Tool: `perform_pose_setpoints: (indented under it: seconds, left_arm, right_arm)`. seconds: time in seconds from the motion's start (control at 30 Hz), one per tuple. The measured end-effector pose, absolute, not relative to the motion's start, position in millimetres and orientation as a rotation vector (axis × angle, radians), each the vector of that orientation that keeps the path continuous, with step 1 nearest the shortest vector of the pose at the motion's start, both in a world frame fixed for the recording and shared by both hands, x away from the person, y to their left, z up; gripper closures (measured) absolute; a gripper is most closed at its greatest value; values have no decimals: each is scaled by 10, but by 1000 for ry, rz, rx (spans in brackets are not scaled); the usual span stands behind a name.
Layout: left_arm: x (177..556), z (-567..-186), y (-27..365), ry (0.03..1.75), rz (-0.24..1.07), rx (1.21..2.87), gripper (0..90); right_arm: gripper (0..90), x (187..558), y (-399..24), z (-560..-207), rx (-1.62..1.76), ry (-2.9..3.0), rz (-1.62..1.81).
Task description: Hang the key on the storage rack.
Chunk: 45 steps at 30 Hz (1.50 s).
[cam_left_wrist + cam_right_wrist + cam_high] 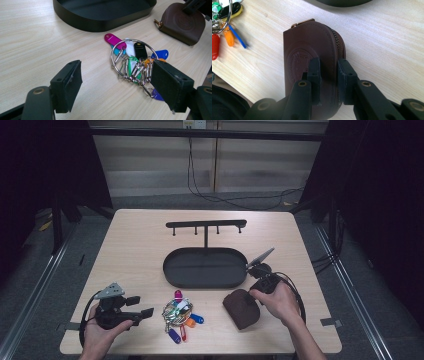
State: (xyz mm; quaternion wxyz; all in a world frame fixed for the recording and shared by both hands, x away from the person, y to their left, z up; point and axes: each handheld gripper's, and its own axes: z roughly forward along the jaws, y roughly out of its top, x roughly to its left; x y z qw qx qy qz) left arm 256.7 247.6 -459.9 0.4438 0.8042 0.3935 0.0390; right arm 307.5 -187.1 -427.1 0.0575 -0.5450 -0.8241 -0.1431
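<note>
A brown leather zip pouch stands on its edge at the front right of the table. My right gripper is shut on it. In the right gripper view the two pads pinch the pouch near its zip, with the right gripper over its near end. A metal ring of coloured key tags lies at the front centre. My left gripper rests left of it, open. In the left gripper view the left gripper holds nothing, and the key ring lies just ahead of its jaws.
A black oval tray sits mid-table, with a black hook rack standing at its far side. The tray wall rises beyond the keys. Bare wood stretches along the table's left and far sides. Cables trail from both grippers.
</note>
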Motion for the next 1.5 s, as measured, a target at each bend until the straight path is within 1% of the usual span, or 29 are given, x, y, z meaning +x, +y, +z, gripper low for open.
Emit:
perform_pose_setpoints:
  seconds: [0.17,0.47,0.87,1.17,1.5]
  left_arm:
    - [2565,-4599,2479,983,99,1986,250]
    - [2570,-4601,2473,976,94,1997,251]
    - [2570,-4600,2481,982,98,1996,250]
    - [2572,-4600,2482,985,98,1992,243]
    - [2573,-4600,2487,985,102,1994,243]
  right_arm:
    - [813,3062,-1890,-4185,-1632,-2500,-460]
    - [834,3063,-1823,-4031,-1646,-2572,-402]
    - [835,3079,-1784,-3872,-1640,-2630,-345]
    - [834,3077,-1865,-3771,-1688,-2623,-346]
    - [834,3063,-1938,-3577,-1719,-2640,-351]
